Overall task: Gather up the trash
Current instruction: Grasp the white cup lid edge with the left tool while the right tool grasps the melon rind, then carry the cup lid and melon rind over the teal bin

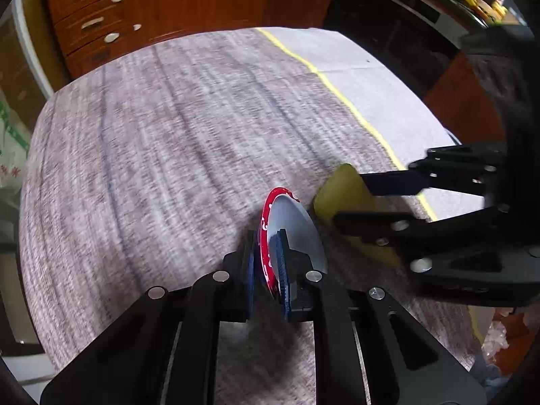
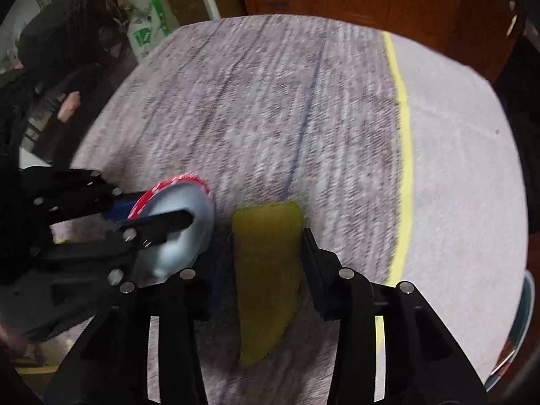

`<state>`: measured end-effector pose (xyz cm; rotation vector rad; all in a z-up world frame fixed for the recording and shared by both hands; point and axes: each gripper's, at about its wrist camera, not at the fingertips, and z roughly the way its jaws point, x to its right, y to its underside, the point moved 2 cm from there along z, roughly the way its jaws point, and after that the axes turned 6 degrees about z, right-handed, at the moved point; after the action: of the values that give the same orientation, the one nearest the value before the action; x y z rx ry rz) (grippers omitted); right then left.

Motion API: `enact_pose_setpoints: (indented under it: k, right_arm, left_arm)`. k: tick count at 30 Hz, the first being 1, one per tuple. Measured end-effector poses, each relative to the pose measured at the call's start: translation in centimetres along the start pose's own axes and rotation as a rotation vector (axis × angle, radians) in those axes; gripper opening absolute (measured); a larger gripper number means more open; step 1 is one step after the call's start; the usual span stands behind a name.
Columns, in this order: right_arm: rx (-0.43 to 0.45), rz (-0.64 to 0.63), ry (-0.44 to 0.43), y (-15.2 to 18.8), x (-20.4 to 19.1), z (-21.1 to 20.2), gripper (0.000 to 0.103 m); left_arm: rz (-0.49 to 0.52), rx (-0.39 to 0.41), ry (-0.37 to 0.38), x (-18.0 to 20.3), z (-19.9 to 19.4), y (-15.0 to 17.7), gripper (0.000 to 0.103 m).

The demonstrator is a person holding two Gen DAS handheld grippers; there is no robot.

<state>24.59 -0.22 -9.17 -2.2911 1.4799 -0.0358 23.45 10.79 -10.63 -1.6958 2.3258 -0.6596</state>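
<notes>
Two black two-finger grippers work side by side above a round table covered in grey woven cloth (image 1: 168,135) crossed by one yellow stripe (image 1: 337,91); nothing else lies on the visible cloth, so nothing blocks either tool. The left gripper (image 1: 266,270) is clamped on one round lid of silvery foil with a red printed rim (image 1: 290,216), held on edge between blue-padded fingers (image 1: 281,270), just above the cloth near the table's near side. The right gripper (image 2: 270,246) has its fingers against the two sides of one yellow wedge-shaped piece of soft material (image 2: 266,270); the contact looks like a grasp, though blur softens the edges. Lid and wedge hang just beside each other, apparently not touching. Beyond the table stand a brown wooden chest of drawers with pale oval handles (image 1: 91,23), a white bag with green print (image 2: 148,23) and a dark low shelf unit (image 1: 388,27). Motion blur smears the cloth's weave; the wedge's material, the lid's print and the clutter at the frame edges cannot be made out.
</notes>
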Motion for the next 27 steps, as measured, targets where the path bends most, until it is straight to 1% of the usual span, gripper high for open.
enact_pose_setpoints:
  k: [1, 3, 4, 7, 10, 14, 17, 19, 21, 22, 23, 24, 27]
  right_arm:
    - [0.005, -0.005, -0.004, 0.0, -0.4, -0.4, 0.025]
    - [0.001, 0.007, -0.034, 0.0, -0.9, -1.0, 0.018]
    - [-0.007, 0.000, -0.039, 0.0, -1.3, -1.2, 0.017]
    - [-0.039, 0.001, -0.062, 0.5, -2.4, -0.9, 0.017]
    - [-0.059, -0.021, -0.081, 1.2, -3.6, -1.0, 0.017]
    - [-0.057, -0.067, -0.052, 1.9, -6.0, -1.2, 0.017]
    - [-0.064, -0.058, -0.086, 2.2, -6.9, -1.8, 0.017]
    - [-0.092, -0.068, -0.101, 2.8, -7.6, -1.9, 0.017]
    - [-0.084, -0.114, -0.037, 3.7, -8.7, -1.7, 0.017]
    - [-0.081, -0.114, -0.024, 3.8, -8.9, -1.6, 0.017]
    - [-0.084, -0.101, -0.020, 3.7, -8.8, -1.5, 0.017]
    - [-0.088, -0.082, -0.006, 3.7, -8.5, -1.4, 0.014]
    - [-0.094, -0.029, 0.016, 3.4, -8.2, -1.2, 0.014]
  left_arm:
    - [-0.006, -0.002, -0.002, -0.3, -0.3, 0.4, 0.013]
    - [-0.009, -0.003, -0.015, -0.6, -0.8, 1.0, 0.013]
    - [-0.010, -0.004, -0.023, -0.8, -1.1, 1.4, 0.013]
    - [-0.017, -0.008, -0.031, -1.2, -1.9, 2.7, 0.013]
    - [-0.025, -0.012, -0.020, -1.3, -2.6, 4.0, 0.013]
    - [-0.033, -0.002, -0.033, -1.3, -3.2, 5.2, 0.013]
    - [-0.058, 0.014, -0.013, -1.7, -3.6, 5.9, 0.013]
    - [-0.044, 0.019, -0.025, -1.3, -3.6, 6.0, 0.013]
    - [-0.035, 0.024, -0.035, -1.2, -3.7, 6.1, 0.013]
    - [-0.037, 0.026, -0.031, -1.2, -3.6, 6.0, 0.013]
    - [-0.043, 0.029, -0.023, -1.3, -3.6, 6.1, 0.013]
    - [-0.050, 0.029, -0.017, -1.4, -3.5, 6.0, 0.013]
    - [-0.063, 0.019, -0.019, -1.1, -3.3, 5.8, 0.012]
